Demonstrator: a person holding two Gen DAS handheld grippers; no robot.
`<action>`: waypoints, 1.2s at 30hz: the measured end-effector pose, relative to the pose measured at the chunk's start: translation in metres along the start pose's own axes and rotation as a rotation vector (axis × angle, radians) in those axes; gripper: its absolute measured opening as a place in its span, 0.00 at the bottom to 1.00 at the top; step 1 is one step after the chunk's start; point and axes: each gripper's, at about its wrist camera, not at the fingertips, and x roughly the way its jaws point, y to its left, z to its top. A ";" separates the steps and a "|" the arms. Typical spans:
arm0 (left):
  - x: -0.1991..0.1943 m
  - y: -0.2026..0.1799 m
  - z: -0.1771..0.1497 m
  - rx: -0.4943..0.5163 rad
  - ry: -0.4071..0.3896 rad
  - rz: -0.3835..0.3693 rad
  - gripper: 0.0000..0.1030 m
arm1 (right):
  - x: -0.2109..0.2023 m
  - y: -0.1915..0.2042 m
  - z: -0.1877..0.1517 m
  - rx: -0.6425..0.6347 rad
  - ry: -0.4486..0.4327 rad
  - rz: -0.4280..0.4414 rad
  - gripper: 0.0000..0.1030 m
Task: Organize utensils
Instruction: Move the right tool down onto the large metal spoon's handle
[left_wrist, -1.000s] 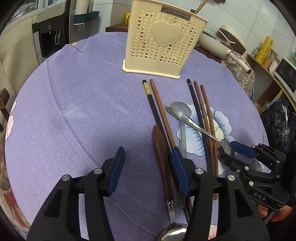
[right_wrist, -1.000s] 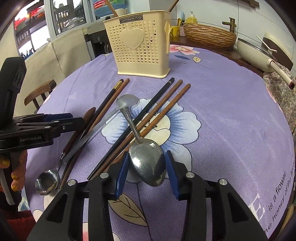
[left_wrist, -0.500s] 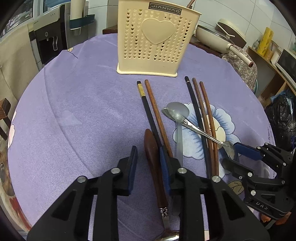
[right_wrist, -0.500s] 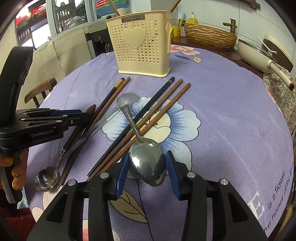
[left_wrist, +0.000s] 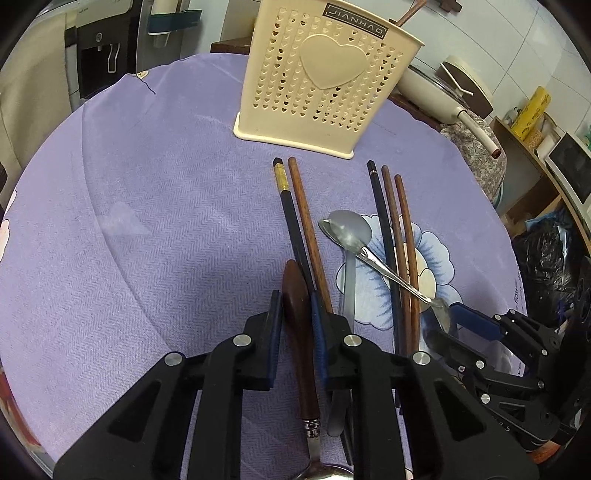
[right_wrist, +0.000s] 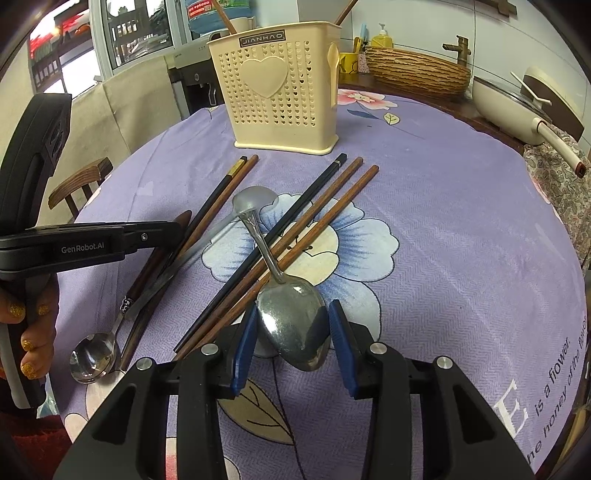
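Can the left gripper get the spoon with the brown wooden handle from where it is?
Probably yes. The left gripper already has its blue fingers on both sides of the wooden-handled spoon, pressed close against the handle. Nothing lies over that handle; the dark chopstick runs just beside it, so it might get nudged.

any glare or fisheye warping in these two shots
Left wrist view: the holder leans and the tablecloth edge curves, with black corners. Right wrist view: the steel spoon bowl shows bright reflections, the window is blown out, and straight chopsticks stay sharp.
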 end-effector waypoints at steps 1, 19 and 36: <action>0.000 0.000 0.000 -0.004 0.002 -0.006 0.16 | 0.000 -0.001 0.000 0.007 -0.002 0.003 0.37; -0.011 0.023 -0.003 -0.031 -0.015 0.040 0.16 | -0.002 -0.004 -0.002 0.025 -0.004 -0.002 0.37; -0.005 0.007 -0.002 0.031 -0.025 0.134 0.16 | -0.003 -0.003 -0.002 0.018 -0.004 -0.011 0.37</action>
